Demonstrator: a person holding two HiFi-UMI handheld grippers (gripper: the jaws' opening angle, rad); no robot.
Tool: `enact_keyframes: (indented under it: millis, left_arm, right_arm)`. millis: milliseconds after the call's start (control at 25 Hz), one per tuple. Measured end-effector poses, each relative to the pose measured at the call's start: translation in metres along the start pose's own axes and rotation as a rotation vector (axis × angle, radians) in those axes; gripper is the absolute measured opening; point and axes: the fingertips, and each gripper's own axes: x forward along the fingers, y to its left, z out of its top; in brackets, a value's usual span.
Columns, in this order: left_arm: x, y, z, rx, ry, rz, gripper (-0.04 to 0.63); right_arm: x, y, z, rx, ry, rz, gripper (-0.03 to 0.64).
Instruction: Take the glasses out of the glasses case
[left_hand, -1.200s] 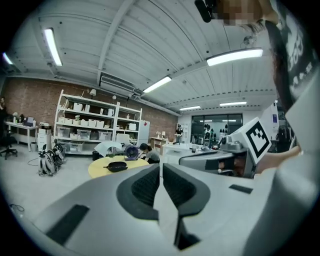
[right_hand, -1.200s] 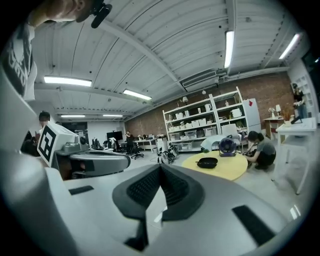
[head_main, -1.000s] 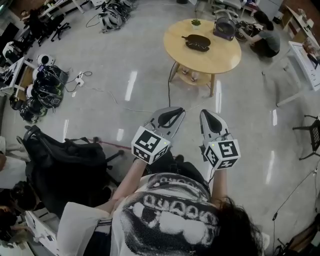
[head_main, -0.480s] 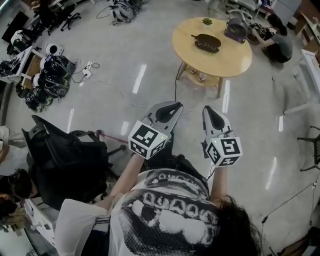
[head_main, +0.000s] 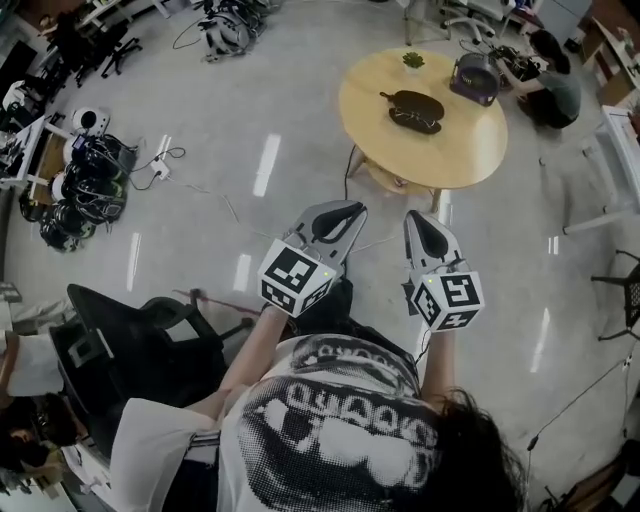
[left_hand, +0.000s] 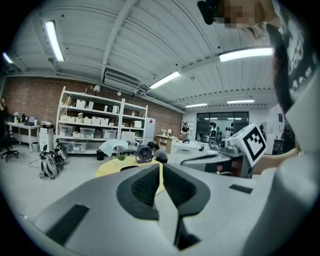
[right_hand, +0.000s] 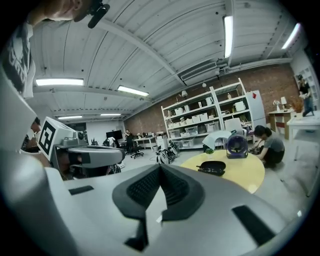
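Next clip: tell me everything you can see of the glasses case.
The glasses case is a dark, oblong shell lying flat near the middle of the round wooden table. It sits in front of a small plant and to the left of a purple fan. It looks open, with something dark like glasses along its front half, but that is too small to be sure. Only the table touches it.

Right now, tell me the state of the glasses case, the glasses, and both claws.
Glasses case: open, on the round table.
Glasses: lying in the case, not yet taken out.
Left claw: shut, empty, short of the table.
Right claw: shut, empty, short of the table.
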Motion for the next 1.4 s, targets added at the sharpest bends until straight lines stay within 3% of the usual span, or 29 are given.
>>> enact_keyframes:
  millis: [280,560,960,1400]
  left_arm:
    - [0.038,0.101,0.016,0.037,0.02,-0.027,0.028]
    - [0.079,0.161,0.025,0.025,0.005,-0.095,0.028]
    - [0.099,0.188,0.021,-0.015,0.0,-0.159,0.028]
    - [0.113,0.174,0.008,-0.048,0.042,-0.212,0.028]
  right_arm:
    - [0.1,-0.012,0.034,-0.003,0.01,-0.026,-0.004]
    - [0.16,-0.033,0.043,0.002,0.04,-0.088,-0.003]
    - [0.187,-0.042,0.038,0.002,0.093,-0.151,-0.003]
    - [0.174,-0.062,0.023,0.039,0.145,-0.209,-0.003]
